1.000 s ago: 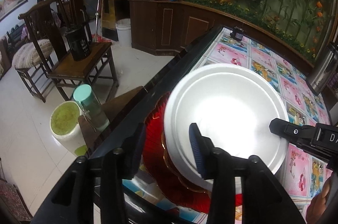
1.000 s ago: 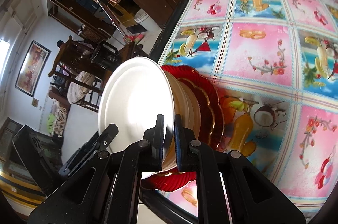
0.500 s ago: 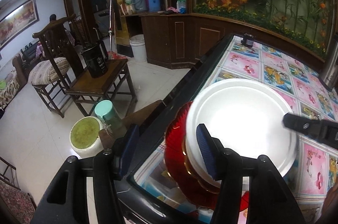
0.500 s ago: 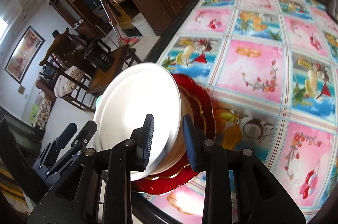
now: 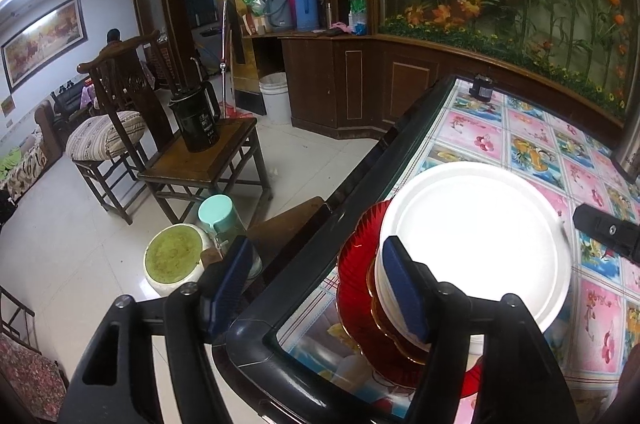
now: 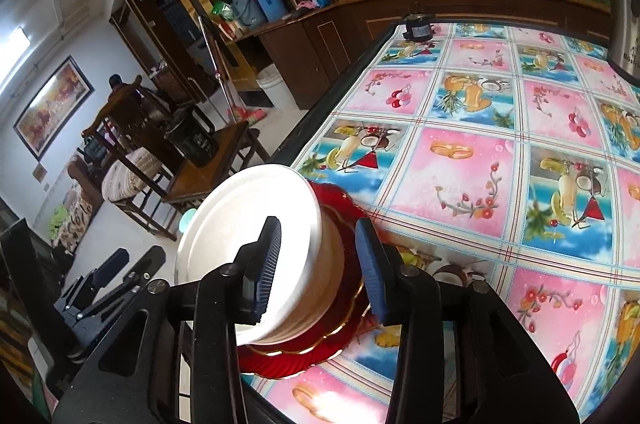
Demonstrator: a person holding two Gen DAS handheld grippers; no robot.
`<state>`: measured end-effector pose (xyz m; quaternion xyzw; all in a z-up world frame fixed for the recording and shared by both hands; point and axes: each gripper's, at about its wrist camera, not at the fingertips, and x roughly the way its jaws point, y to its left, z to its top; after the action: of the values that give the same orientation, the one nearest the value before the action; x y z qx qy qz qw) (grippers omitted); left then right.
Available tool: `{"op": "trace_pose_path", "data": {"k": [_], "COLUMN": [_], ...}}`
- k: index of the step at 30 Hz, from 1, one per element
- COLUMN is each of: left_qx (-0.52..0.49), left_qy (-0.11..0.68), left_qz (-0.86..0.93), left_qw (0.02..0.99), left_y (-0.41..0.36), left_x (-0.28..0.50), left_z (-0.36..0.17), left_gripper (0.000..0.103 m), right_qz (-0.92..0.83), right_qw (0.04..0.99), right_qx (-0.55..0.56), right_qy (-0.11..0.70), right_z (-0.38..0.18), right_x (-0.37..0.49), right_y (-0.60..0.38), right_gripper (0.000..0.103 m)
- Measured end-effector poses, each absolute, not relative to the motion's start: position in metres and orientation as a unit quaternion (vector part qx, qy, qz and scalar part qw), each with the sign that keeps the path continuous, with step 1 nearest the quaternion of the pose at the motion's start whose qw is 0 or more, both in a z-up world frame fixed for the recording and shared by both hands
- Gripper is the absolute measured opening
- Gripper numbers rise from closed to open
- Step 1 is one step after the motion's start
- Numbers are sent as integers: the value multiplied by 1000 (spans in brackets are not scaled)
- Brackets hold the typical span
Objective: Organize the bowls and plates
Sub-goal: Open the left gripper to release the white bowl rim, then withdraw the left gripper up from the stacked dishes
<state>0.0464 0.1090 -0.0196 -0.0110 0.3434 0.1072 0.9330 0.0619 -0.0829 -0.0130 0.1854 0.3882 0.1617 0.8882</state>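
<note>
My left hand-held gripper had just been opening, and its jaws stood wide; the right blue pad sat against the near rim of the white plate without clamping anything, while the left pad hung out past the worktop edge, over the floor. My right hand-held gripper had also just been opening; its two pads stood either side of the stack's rim, and I could see gaps between pads and crockery, so it had hold of nothing. In the left wrist view its black fingertip showed just beside the far right edge of the white plate.

The white plate topped the stack, with white bowls nested beneath it, then an amber gold-edged dish, and a scalloped red plate at the bottom. The whole stack rested near the corner of the worktop, on a tablecloth of pink and blue fruit squares.

Beyond the edge stood a wooden chair carrying a black kettle, and nearer, a mint-lidded flask beside a white bucket with a green top
</note>
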Motion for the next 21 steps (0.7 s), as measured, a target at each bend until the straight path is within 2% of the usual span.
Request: {"op": "trace_pose_path", "data": {"k": [4, 21], "left_qx": [-16, -10], "left_qy": [333, 289], "left_qz": [104, 88], "left_qw": [937, 953], "left_y": [105, 82], "left_x": [43, 11], "left_z": [-14, 0], "left_gripper": [79, 82], "right_qz": [166, 257], "right_qw": [890, 897], "right_qx": [189, 197], "right_qy": [382, 301], "right_z": [-19, -15], "right_x": [58, 5], "right_y": [-89, -91], "right_gripper": [39, 40]}}
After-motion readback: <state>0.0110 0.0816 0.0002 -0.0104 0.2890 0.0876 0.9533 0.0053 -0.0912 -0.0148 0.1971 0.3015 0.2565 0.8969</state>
